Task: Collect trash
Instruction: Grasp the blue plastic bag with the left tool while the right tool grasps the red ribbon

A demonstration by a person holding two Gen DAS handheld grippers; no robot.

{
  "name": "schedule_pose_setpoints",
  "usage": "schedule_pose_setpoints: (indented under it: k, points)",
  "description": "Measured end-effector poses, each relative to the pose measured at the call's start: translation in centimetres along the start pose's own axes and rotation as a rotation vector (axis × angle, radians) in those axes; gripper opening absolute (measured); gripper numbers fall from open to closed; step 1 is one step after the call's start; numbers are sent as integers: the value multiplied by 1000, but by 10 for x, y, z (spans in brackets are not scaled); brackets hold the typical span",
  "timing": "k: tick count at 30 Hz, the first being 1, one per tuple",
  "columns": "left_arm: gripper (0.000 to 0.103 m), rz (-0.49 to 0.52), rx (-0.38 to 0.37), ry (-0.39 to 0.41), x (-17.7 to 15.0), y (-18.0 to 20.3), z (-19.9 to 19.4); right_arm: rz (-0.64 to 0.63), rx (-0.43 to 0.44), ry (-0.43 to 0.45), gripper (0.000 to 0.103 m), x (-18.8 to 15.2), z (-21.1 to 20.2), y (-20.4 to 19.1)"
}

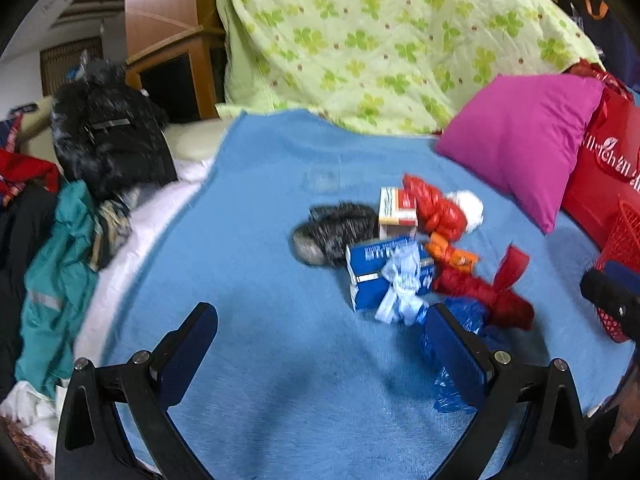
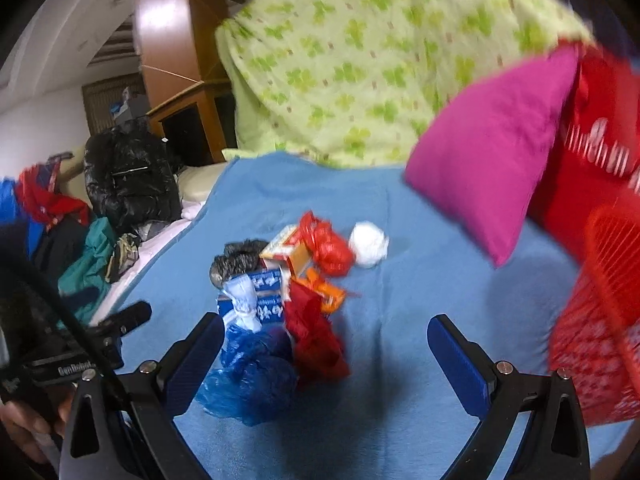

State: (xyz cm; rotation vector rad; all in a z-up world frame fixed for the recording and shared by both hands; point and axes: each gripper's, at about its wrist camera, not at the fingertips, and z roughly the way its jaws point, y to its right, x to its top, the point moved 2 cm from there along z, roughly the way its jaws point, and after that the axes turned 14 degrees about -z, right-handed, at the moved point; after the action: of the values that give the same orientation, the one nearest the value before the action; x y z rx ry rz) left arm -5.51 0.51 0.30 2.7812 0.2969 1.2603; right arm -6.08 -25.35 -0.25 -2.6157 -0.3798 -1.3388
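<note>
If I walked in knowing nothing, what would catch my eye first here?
A heap of bright trash, red, blue and orange bags and boxes, lies mid-way on a blue blanket. A magenta pillow leans at the right beside a red basket, and both open grippers frame the pile.

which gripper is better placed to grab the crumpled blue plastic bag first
Right, probably. The blue plastic bag lies just inside the open right gripper, beside its left finger. It sits outside the open left gripper.

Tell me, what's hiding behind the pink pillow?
Behind the pink pillow leans a red bag with white writing, plus a green clover quilt. The pillow covers the bag's lower left part, so that stays unseen.
</note>
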Motion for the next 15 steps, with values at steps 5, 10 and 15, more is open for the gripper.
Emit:
schedule_pose_setpoints:
  k: [5,10,15]
  points:
    - [103,-9,-39,-70,-9,1,21,133,124,-101,86,-9,49,25]
    - [103,-20,-115,-141,-15,3,33,220,222,-173,82,-7,84,33]
    - [103,-20,-151,-158,-18,5,32,230,321,-265,71,-5,125,23]
